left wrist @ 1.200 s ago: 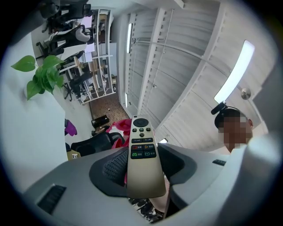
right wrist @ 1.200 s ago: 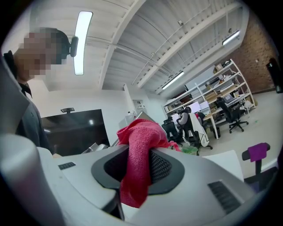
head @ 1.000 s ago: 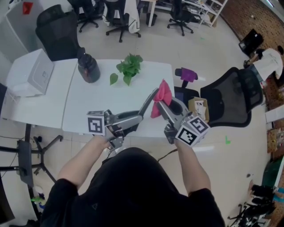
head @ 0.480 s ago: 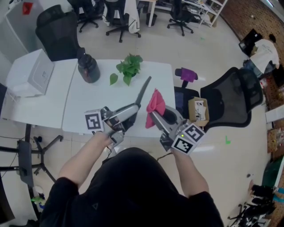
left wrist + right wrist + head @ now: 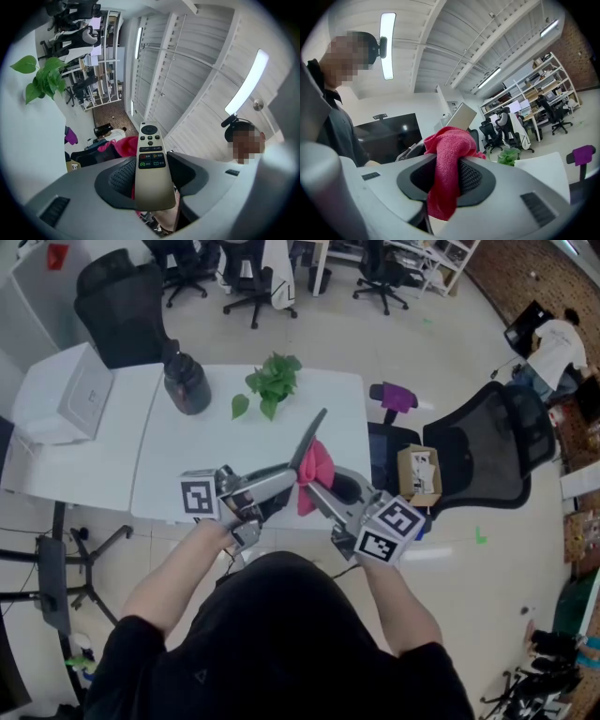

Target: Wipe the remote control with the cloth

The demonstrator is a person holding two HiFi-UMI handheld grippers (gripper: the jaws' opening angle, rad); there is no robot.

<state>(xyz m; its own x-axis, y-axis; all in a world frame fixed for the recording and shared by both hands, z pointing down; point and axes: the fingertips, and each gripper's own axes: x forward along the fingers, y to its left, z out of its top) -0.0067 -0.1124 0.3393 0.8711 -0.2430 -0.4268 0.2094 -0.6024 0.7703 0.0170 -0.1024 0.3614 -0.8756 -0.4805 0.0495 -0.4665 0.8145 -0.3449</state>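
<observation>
1. Nearest to me, the left gripper (image 5: 151, 180) is clamped on the lower body of the slim, champagne-coloured plastic remote control (image 5: 150, 161). The two dark ribbed pads press its long edges, and the button face is turned towards that gripper's camera.
2. The right gripper (image 5: 449, 176) is closed on the crimson terry cloth (image 5: 449, 161). The cloth is bunched between the jaws, with a rounded fold standing above them and a tail hanging below.
3. Both tools are held in the air in front of my chest, above the near edge of the white rectangular table (image 5: 187, 460), and their tips converge.
4. The remote slants up and away from the left jaws. The cloth sits against the right side of its lower half, just above the left gripper's grip. In the right gripper view, the remote's plain back rises directly behind the top of the cloth. I cannot tell whether the cloth is pressing on it.
5. Farther back on the table stand a small green leafy plant (image 5: 272, 382), a dark round jar (image 5: 187, 383) and a white box (image 5: 70, 397) at the far left.
6. To the right of the table are a black mesh office chair (image 5: 492, 451) and an open cardboard box (image 5: 419, 471).
</observation>
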